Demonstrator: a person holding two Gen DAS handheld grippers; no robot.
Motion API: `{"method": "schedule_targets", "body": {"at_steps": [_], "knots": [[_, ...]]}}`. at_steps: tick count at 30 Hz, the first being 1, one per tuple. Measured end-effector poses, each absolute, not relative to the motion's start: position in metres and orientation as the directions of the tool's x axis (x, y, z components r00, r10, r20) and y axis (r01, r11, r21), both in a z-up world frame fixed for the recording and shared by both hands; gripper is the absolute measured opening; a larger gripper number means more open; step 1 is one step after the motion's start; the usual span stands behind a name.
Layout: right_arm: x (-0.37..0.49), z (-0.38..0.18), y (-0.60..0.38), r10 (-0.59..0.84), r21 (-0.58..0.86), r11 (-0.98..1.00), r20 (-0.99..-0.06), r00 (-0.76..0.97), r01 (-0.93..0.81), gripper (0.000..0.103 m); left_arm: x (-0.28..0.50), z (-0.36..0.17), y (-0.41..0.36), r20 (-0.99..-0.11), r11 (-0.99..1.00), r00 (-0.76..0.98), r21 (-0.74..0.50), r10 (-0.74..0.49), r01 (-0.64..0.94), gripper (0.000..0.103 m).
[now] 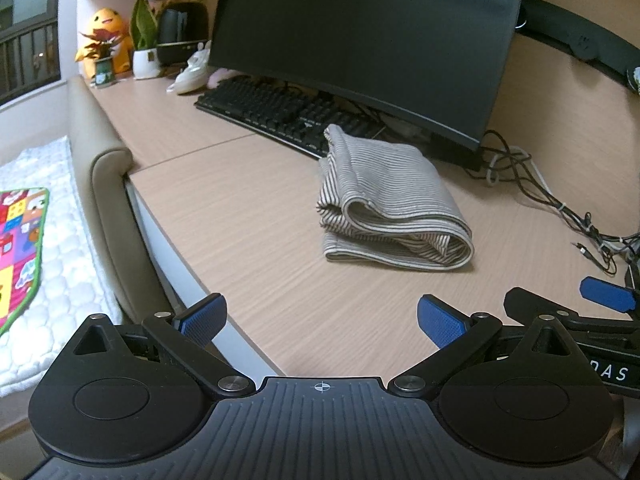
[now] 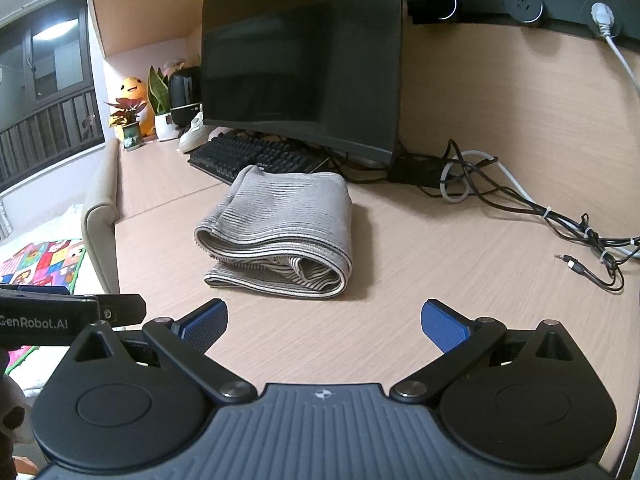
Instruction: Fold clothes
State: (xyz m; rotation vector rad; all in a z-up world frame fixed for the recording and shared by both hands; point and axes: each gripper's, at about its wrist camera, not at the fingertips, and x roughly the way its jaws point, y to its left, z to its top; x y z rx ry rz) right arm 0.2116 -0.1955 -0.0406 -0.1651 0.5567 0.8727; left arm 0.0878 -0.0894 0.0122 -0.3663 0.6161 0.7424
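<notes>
A grey-and-white striped garment lies folded into a thick bundle on the wooden desk, its far end against the keyboard. My left gripper hovers over the desk's near edge, well short of the bundle, open with nothing between its blue pads. In the right wrist view the same folded garment sits ahead and slightly left. My right gripper is open too, empty, a short way back from it. The right gripper's blue finger shows at the left view's right edge.
A black keyboard and a dark monitor stand behind the garment. Tangled cables and a loose audio plug lie at the right. Plants, a yellow plush toy and a white shoe crowd the far left corner. A padded bed rail borders the desk's left.
</notes>
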Motion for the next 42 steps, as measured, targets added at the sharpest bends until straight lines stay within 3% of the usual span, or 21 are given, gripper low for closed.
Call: {"method": "schedule_targets", "body": {"at_steps": [42], "knots": [[0.2053, -0.0410, -0.1904, 0.683, 0.089, 0.637, -0.526, 0.507, -0.766, 0.103, 0.0800, 0.0148, -0.0920, -0.620, 0.686, 0.578, -0.086, 0.531, -0.723, 0.103]]}}
